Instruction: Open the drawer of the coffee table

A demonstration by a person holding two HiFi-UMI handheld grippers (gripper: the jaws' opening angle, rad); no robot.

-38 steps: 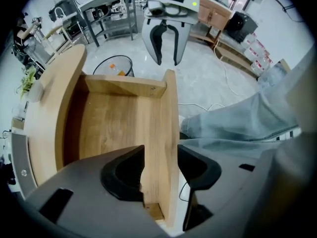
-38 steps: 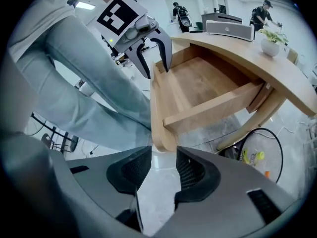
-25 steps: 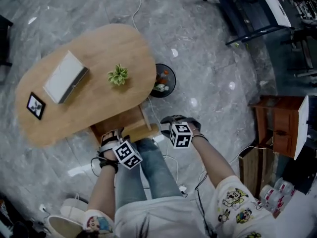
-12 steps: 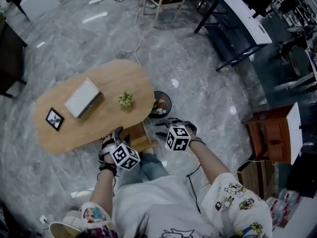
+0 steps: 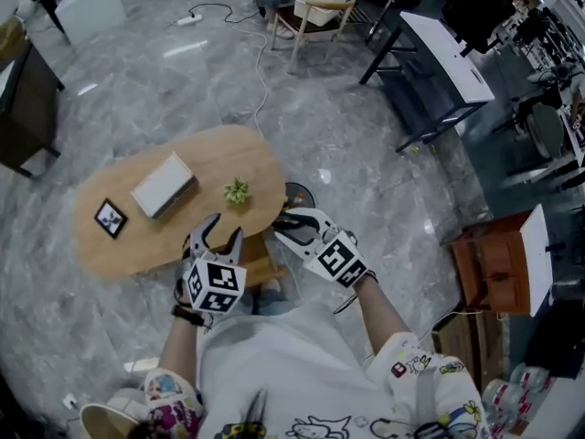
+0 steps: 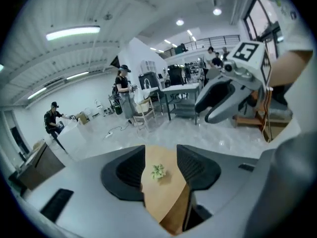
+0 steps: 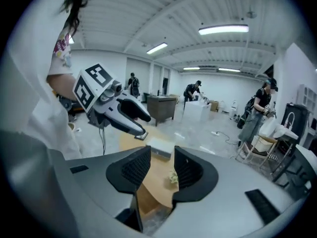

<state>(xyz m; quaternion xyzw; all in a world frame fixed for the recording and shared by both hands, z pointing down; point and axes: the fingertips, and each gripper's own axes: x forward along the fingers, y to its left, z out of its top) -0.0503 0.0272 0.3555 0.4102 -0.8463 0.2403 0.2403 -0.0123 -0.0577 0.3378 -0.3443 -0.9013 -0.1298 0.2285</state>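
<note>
1. Grey marble floor [image 5: 366,154] fills the head view, and the oval wooden desk [image 5: 146,240] stands on it at centre left.
2. Its drawer [image 5: 262,262] shows at the desk's lower right edge. It sticks out from under the top toward the person, and in the picture it lies between the two grippers.
3. The left gripper [image 5: 218,236] is held over the desk's lower edge, just left of the drawer in the picture. Its jaws stand wide apart with nothing between them; in the left gripper view only the far desk top appears through the gap.
4. The right gripper [image 5: 283,227] is just right of the drawer and points to the left of the frame. Its jaws have just been opening, stand moderately apart, and are also empty.
5. Neither gripper touches the drawer.
6. On the desk top a small green plant [image 5: 237,190] sits near the right end, a white box [image 5: 164,185] in the middle and a framed picture [image 5: 111,218] near the left end, each apart from the others.
7. A black round dish [image 5: 300,190] lies on the floor just beside the desk's right end, partly hidden by the right gripper.
8. Farther out are a wooden chair [image 5: 315,12] at top centre, a dark-framed desk [image 5: 439,62] at upper right and a brown cabinet [image 5: 498,259] at the right edge.
</note>
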